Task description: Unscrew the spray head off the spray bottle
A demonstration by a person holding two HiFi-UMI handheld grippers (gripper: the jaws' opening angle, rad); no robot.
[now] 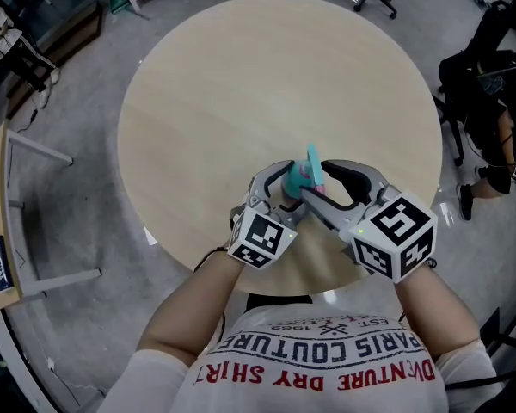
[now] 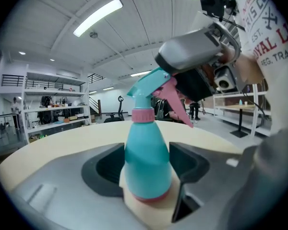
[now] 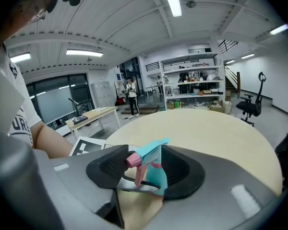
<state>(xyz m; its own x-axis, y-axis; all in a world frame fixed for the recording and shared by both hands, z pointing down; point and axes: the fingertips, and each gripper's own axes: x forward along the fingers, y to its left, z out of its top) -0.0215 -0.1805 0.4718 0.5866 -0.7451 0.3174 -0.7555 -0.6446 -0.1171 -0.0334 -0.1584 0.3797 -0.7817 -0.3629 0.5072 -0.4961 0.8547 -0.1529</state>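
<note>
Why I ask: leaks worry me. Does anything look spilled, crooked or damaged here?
Nothing stands out. The spray bottle is upright in the left gripper, its spray head sits level on the neck, gripped by the right gripper, and no liquid shows on the table.

Teal plastic spray bottle (image 2: 148, 162), over near edge of round pale wooden table (image 1: 241, 84), sits between left gripper (image 1: 284, 188) jaws; right gripper (image 1: 318, 181) jaws flank its pink-triggered spray head (image 2: 156, 87).
</note>
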